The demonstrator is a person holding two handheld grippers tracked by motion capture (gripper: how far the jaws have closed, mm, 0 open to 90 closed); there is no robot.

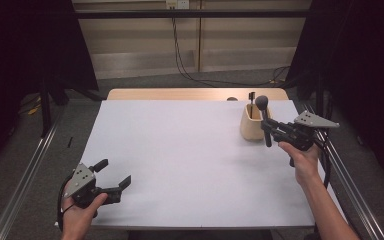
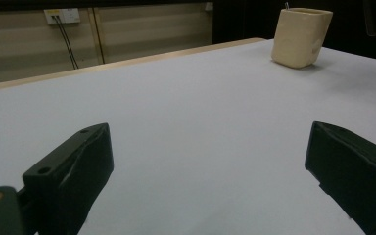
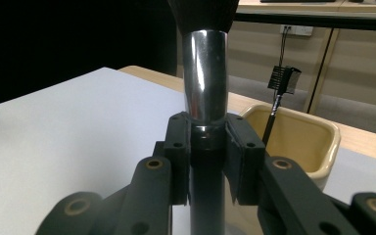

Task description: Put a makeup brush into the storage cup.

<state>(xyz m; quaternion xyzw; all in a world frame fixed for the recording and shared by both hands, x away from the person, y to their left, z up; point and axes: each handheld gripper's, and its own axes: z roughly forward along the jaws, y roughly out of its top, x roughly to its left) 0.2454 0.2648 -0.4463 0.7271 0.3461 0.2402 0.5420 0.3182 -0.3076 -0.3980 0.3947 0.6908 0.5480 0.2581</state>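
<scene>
Sitting closest to the person, the left gripper (image 1: pixel 114 176) hangs at the near left corner of the white table (image 1: pixel 180 160), jaws spread wide with nothing between them (the left gripper view just has bare tabletop in the gap). The left hand (image 1: pixel 80 212) wraps round its body from below.

Over on the right side, a bit further out, the right hand (image 1: pixel 302 160) holds the right gripper (image 1: pixel 267 127), which points left toward the middle of the table. Its jaws are pinched tight on the handle of a makeup brush (image 1: pixel 264 117). In the right gripper view the pads clamp either side of the brush (image 3: pixel 205 83) right where the shiny metal ferrule meets the dark handle. The brush stands upright, dark fluffy head on top, and it's clear of the table, just beside the cup.

That cup is a cream-coloured holder (image 1: pixel 252 127) with rounded corners, standing near the far right of the table, touching nothing but the tabletop. A thin little comb-style brow brush (image 3: pixel 280 93) leans inside it, bristle end sticking up over the rim.

Past the white surface there's a strip of wooden table edge (image 1: pixel 180 94), then grey floor and cables (image 1: pixel 180 55) hanging down the back wall.
</scene>
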